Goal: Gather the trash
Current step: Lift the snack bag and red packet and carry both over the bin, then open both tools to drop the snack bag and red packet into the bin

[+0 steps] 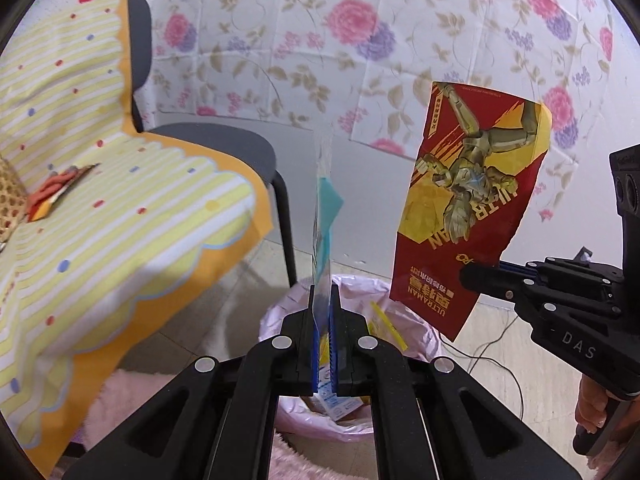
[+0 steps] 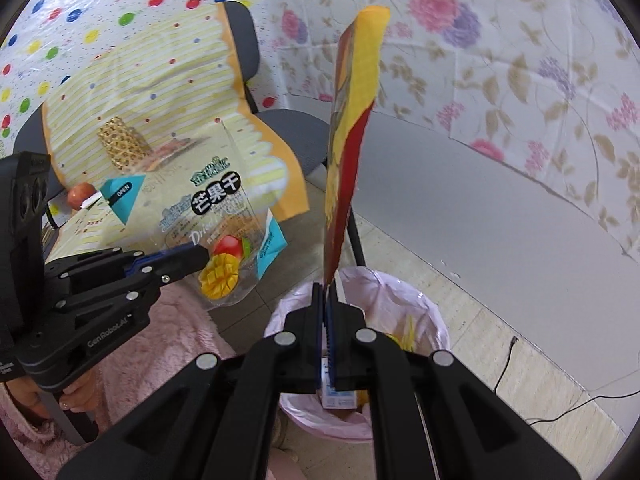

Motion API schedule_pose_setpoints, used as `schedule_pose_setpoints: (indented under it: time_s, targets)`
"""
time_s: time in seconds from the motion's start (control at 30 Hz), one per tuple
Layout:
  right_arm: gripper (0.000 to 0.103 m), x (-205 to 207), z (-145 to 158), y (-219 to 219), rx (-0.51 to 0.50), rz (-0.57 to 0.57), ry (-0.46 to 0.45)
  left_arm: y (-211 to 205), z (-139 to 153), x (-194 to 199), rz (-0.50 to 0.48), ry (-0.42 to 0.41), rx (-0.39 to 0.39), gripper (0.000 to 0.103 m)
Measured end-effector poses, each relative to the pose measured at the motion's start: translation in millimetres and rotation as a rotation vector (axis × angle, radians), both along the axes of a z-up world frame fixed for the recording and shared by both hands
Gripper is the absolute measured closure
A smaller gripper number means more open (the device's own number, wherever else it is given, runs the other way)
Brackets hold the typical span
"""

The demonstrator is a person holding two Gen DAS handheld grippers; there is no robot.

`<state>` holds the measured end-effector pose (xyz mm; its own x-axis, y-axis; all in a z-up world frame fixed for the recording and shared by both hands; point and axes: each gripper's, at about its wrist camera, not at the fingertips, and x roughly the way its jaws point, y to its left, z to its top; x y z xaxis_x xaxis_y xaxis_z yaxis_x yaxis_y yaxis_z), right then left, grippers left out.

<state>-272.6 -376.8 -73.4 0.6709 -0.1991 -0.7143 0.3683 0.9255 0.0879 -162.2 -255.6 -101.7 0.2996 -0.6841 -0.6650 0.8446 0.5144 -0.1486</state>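
Floral plastic sheeting (image 1: 320, 40) covers the wall, pale tiled floor (image 2: 500, 340) below. Landmark: the round bin lined with a pink plastic bag (image 2: 432, 320).

Behind and left of the bin: a grey chair (image 1: 224, 148) draped with a yellow striped cloth (image 1: 120, 208). Items left on the cloth, well apart from the bin: a gold mesh cylinder (image 2: 120, 144), a small orange-red wrapper (image 1: 60, 192), a red round thing (image 2: 80, 196) I can't identify.

Right gripper (image 2: 327, 300): jaws closed tight on the bottom edge of a red-and-yellow printed Ultraman pack (image 1: 472, 200), which stands upright just above the bin's rim.

Left gripper (image 1: 324, 304): jaws pinched shut on a clear dried-mango bag with teal corners (image 2: 212, 220), above the bin's near-left side.

Already inside the bin: a small white-and-blue carton (image 2: 338, 398) and yellow scraps (image 1: 388, 320).

Progress, my read: partway. Some trash binned, 2 pieces carried over the bin, not yet dropped. Left: release both, then go for the wrapper on the cloth; whether the other 2 items count as trash, can't tell.
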Motion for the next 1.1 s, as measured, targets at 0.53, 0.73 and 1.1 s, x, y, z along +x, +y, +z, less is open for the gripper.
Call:
schedule_pose_setpoints:
  time_s: [0.53, 0.73, 1.1]
  targets:
    - [0.069, 7.1, -45.8, -41.6, 0.074, -0.071, 0.058, -10.4, -19.9, 20.0, 0.048, 0.039, 0.041, 0.054]
    - [0.069, 7.1, -22.4, -38.6, 0.037, -0.067, 0.023, 18.4, -4.9, 27.9, 0.138, -0.006, 0.042, 0.054]
    - [0.069, 34.6, 17.4, 8.8, 0.008, 0.064, -0.054, 80.7, 25.4, 45.3, 0.282, -0.027, 0.018, 0.054]
